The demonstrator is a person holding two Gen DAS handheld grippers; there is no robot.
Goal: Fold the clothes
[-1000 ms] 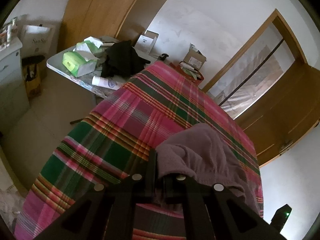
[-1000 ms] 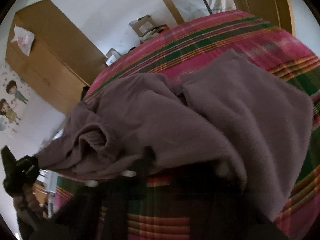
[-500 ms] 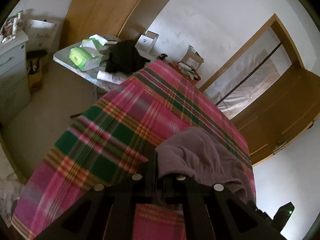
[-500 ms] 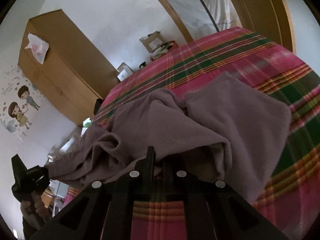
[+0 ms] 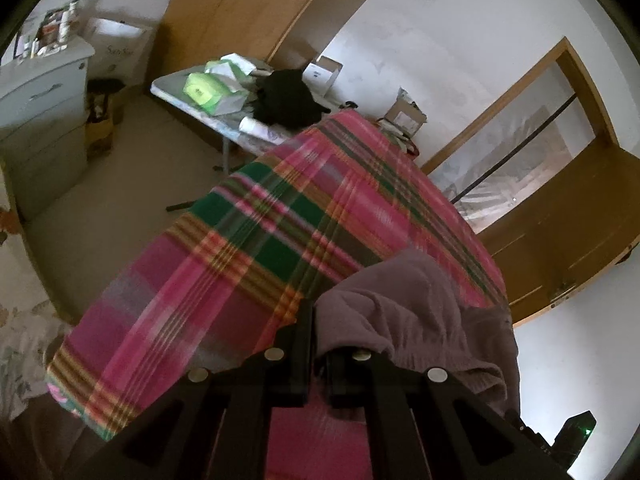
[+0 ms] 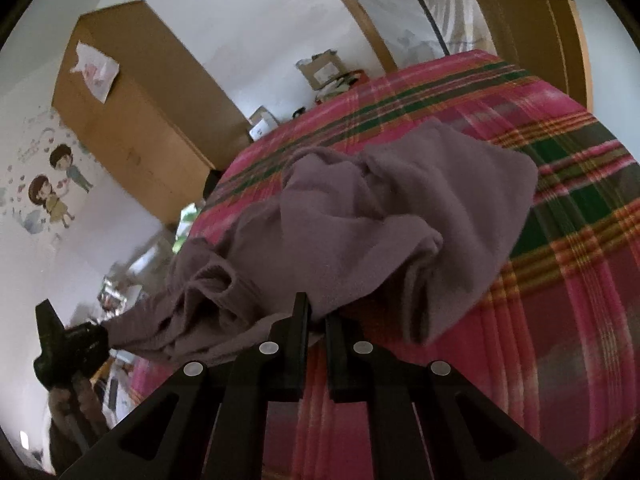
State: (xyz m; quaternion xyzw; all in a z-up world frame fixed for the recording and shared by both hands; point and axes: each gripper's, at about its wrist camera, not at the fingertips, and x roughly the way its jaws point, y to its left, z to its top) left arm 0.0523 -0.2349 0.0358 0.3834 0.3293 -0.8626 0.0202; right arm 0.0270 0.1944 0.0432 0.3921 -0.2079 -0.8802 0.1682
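Mauve knit cloth is pinched in both grippers: the left gripper (image 5: 318, 320) has its jaws clamped on one edge of the garment (image 5: 416, 312), and the right gripper (image 6: 316, 316) is clamped on another edge. Between them the garment (image 6: 400, 216) hangs in a slack, bunched span, its far part slumped on the bed. From the right wrist view the left gripper (image 6: 86, 340) shows at the garment's far left end, pulling a corner taut. The bed is covered with a plaid blanket (image 5: 256, 248) in pink, green and orange. Beyond it stand a cluttered table (image 5: 172, 84), a wooden wardrobe (image 6: 132, 128), a grey drawer chest (image 5: 44, 116) and a wood-framed doorway (image 5: 532, 128).
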